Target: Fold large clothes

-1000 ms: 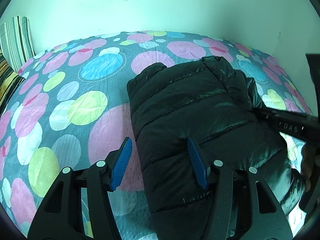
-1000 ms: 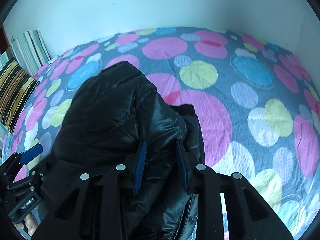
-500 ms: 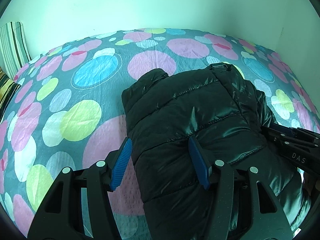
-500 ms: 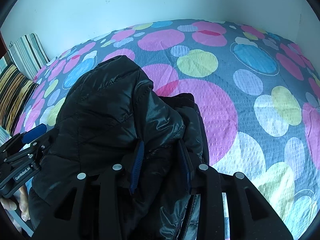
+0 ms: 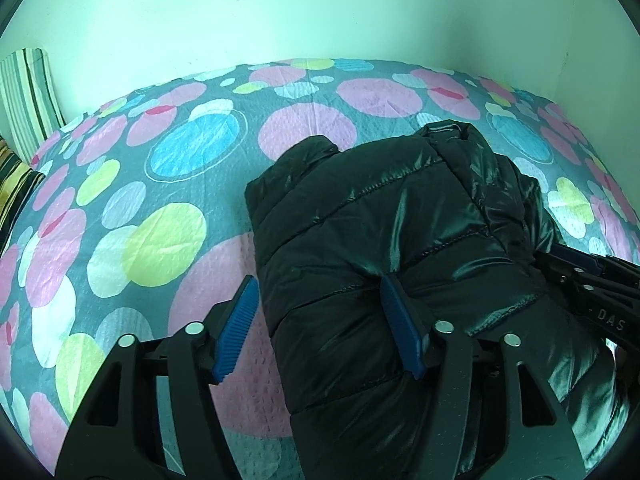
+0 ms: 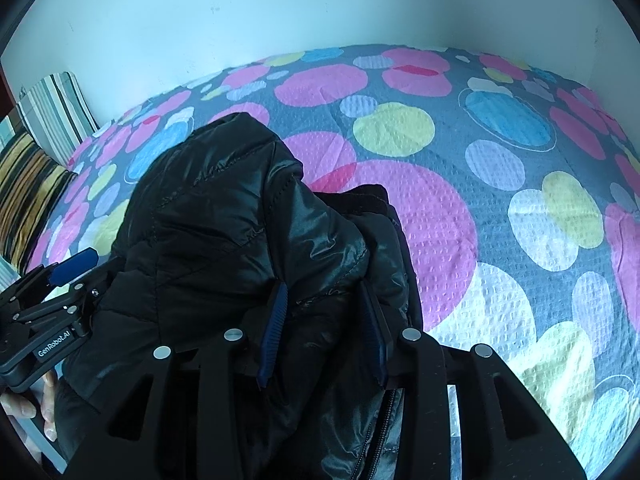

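On the bed (image 5: 168, 240), the jacket (image 5: 380, 240) was seen folded into a compact bundle, so most folding was judged done. The left gripper (image 5: 316, 332) was opening, its edge between parted pads; the right gripper (image 6: 324, 328) was opening around a fold.

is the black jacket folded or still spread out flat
Folded. The black jacket sits as a compact, doubled-over bundle on the dotted bedsheet, with layers stacked at its right edge and no sleeves spread out.
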Demonstrator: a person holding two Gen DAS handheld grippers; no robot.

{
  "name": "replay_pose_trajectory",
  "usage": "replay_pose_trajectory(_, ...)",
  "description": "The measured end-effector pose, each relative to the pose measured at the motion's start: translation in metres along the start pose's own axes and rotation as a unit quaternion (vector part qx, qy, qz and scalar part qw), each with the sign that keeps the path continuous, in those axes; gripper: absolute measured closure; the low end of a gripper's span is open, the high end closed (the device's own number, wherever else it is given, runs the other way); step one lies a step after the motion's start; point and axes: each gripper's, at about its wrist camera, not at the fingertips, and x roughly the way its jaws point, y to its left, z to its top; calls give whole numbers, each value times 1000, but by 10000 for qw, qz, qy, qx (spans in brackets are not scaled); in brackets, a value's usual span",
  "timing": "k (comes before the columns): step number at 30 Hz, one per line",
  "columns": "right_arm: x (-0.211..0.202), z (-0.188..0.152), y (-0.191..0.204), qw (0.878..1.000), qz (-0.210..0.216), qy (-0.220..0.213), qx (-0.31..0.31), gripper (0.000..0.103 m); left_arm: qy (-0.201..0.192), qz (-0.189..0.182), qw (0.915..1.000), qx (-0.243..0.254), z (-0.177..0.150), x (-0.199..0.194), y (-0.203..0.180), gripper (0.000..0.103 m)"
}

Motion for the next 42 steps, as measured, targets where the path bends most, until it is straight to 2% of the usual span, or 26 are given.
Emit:
replay_pose_trajectory(4,-22,-4,1,9997,20,-246,48,60,0,-22,9997,-230,-2,-9,11,32)
replay_pose_trajectory(8,-49,-12,7,9987,-160,-485,19,46,-46,56,9995,-296,-7,-28,17,28)
replay_pose_trajectory(16,-102,-38,8,9961,-310,-808,187,37,-450,217,9982,-323,-32,-90,18,15)
replay_pose_trajectory(18,-114,-46,11,9955,-342,-865,191,32,-597,247,9973,-353,-40,-108,16,12)
replay_pose_trajectory(24,-136,-73,25,9945,-362,-986,-3,27,-770,383,9958,-300,-60,-143,9,8)
replay_pose_trajectory(30,-157,-93,31,9933,-315,-1106,-87,27,-1020,581,9927,-291,-80,-178,1,5)
replay_pose_trajectory(42,-189,-113,40,9897,-302,-1396,-118,25,-1110,584,9909,-489,-99,-205,-10,2)
